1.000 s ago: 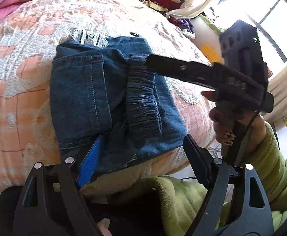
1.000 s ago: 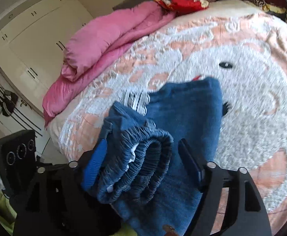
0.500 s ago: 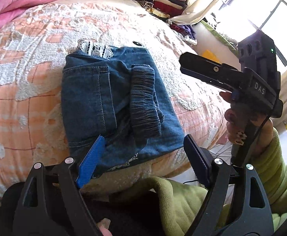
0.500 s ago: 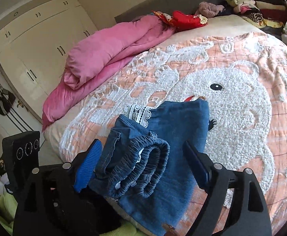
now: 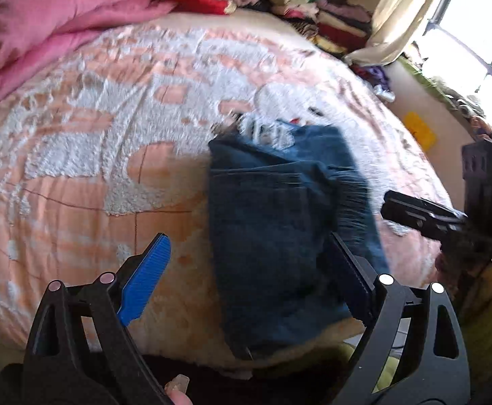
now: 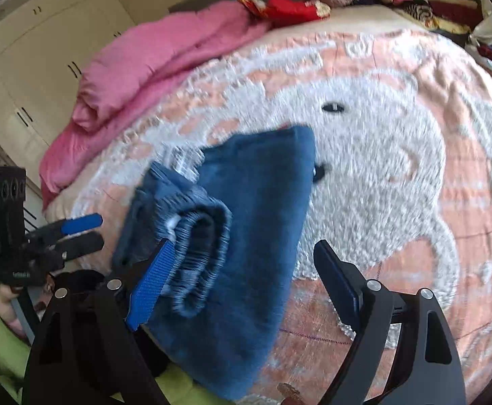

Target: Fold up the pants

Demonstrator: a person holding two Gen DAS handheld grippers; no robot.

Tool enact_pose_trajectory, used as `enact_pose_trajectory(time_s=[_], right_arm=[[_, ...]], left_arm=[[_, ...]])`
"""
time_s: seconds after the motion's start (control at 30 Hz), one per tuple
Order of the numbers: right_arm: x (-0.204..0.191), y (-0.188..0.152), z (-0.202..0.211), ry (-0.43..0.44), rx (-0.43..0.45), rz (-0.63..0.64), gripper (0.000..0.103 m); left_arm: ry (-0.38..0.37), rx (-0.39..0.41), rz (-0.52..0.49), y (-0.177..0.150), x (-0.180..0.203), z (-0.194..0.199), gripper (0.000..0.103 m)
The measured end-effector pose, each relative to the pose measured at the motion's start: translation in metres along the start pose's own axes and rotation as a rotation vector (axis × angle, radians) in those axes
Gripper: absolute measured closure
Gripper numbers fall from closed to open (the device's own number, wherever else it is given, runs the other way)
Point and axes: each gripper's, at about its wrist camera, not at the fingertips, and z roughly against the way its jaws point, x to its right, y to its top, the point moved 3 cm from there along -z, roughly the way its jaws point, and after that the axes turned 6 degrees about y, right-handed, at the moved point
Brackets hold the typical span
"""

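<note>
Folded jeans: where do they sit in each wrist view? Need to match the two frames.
Left wrist view: the folded jeans lie right of centre on the bedspread, running down toward the bed's near edge.
Right wrist view: the folded jeans lie left of centre, their rolled elastic waistband beside the blue finger pad.
Shared landmark: the pink duvet, upper left in both views.

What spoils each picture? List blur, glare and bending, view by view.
Left wrist view: motion blur smears the jeans and blanket; the window is blown out white; fisheye bends the bed's edge. Right wrist view: the same blur on the jeans; softer light, no glare; cupboards curve.
</note>
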Motion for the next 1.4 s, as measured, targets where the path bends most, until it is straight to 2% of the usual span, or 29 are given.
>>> enact_pose_trajectory(time_s=[0.17, 0.3, 0.37, 0.4, 0.47, 0.5, 0.53, 0.63, 0.8, 1.07, 1.3, 1.4], right_arm=[[0.011, -0.005, -0.019, 0.001, -0.037, -0.025, 0.019], [0.013, -0.007, -0.026, 0.017, -0.034, -0.021, 0.018], [0.010, -0.008, -0.029, 0.020, -0.037, -0.006, 0.023], [0.008, -0.007, -0.030, 0.020, -0.037, 0.004, 0.028], [0.003, -0.007, -0.033, 0.045, -0.044, 0.019, 0.055], [0.001, -0.006, -0.034, 0.056, -0.046, 0.023, 0.065], [-0.004, -0.004, -0.035, 0.081, -0.048, 0.034, 0.085], [-0.021, 0.005, -0.027, 0.069, -0.021, 0.115, 0.088], [-0.038, 0.031, -0.016, 0.060, 0.033, 0.182, 0.088], [-0.032, 0.080, -0.020, 0.042, 0.102, 0.188, 0.088], [-0.012, 0.093, -0.036, 0.021, 0.079, 0.155, 0.088], [-0.001, 0.090, -0.045, -0.008, 0.058, 0.123, 0.086]], left_arm=[[-0.016, -0.075, 0.024, 0.003, -0.002, -0.038, 0.019], [-0.030, -0.094, 0.034, 0.002, 0.000, -0.051, 0.021], [-0.044, -0.086, 0.029, 0.003, 0.003, -0.050, 0.036], [-0.061, -0.083, 0.024, 0.003, 0.006, -0.050, 0.057], [-0.047, -0.077, -0.003, 0.003, 0.012, -0.048, 0.061], [-0.041, -0.074, -0.018, 0.004, 0.015, -0.048, 0.068], [-0.036, -0.070, -0.025, 0.005, 0.017, -0.046, 0.074], [-0.022, -0.056, -0.039, 0.013, 0.021, -0.038, 0.082], [-0.016, -0.002, -0.044, 0.038, 0.023, -0.027, 0.084], [0.016, 0.055, -0.043, 0.085, 0.020, -0.027, 0.084], [0.037, 0.025, -0.041, 0.096, 0.016, -0.050, 0.083], [0.049, -0.007, -0.029, 0.094, 0.010, -0.063, 0.079]])
